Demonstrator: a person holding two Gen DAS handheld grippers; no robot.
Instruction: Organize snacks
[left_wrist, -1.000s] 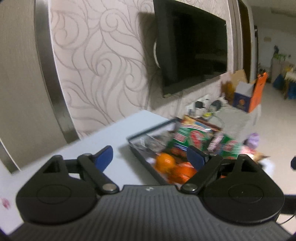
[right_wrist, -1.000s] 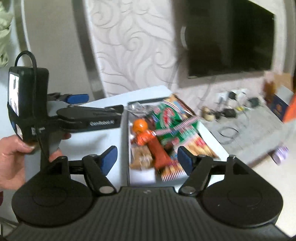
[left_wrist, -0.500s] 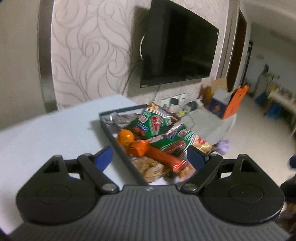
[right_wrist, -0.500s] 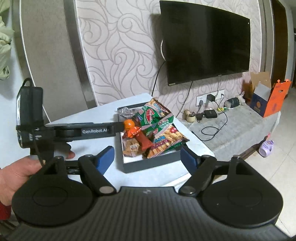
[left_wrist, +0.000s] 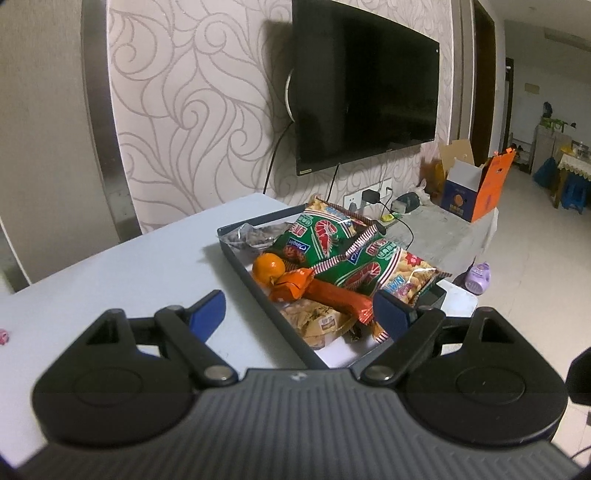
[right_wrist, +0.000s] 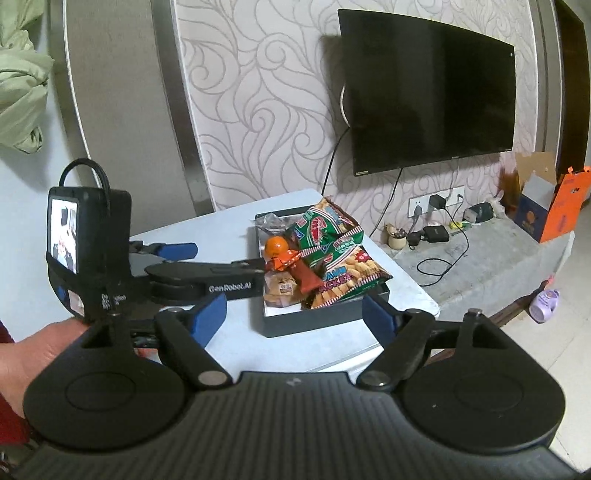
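Note:
A dark tray (left_wrist: 236, 258) (right_wrist: 314, 325) sits on the pale table (left_wrist: 129, 280) near its right edge. It holds green snack bags (left_wrist: 325, 232) (right_wrist: 317, 229), a cracker bag (left_wrist: 410, 273) (right_wrist: 347, 273), an orange (left_wrist: 268, 266) (right_wrist: 277, 245), an orange wrapped stick (left_wrist: 325, 291) (right_wrist: 303, 271) and a beige packet (left_wrist: 317, 321) (right_wrist: 280, 290). My left gripper (left_wrist: 299, 314) is open and empty, just short of the tray; it also shows in the right wrist view (right_wrist: 218, 254). My right gripper (right_wrist: 295, 312) is open and empty, farther back.
A wall TV (left_wrist: 365, 92) hangs behind the table. An orange cardboard box (left_wrist: 476, 188), chargers and cables (right_wrist: 436, 236) lie on a low ledge. A purple slipper (right_wrist: 545, 301) is on the floor. A small pink item (left_wrist: 3, 336) lies at the table's left.
Both grippers have pulled back and steadied, so the tray looks smaller and sharper in both views. Both stay open and empty. The snacks have not moved.

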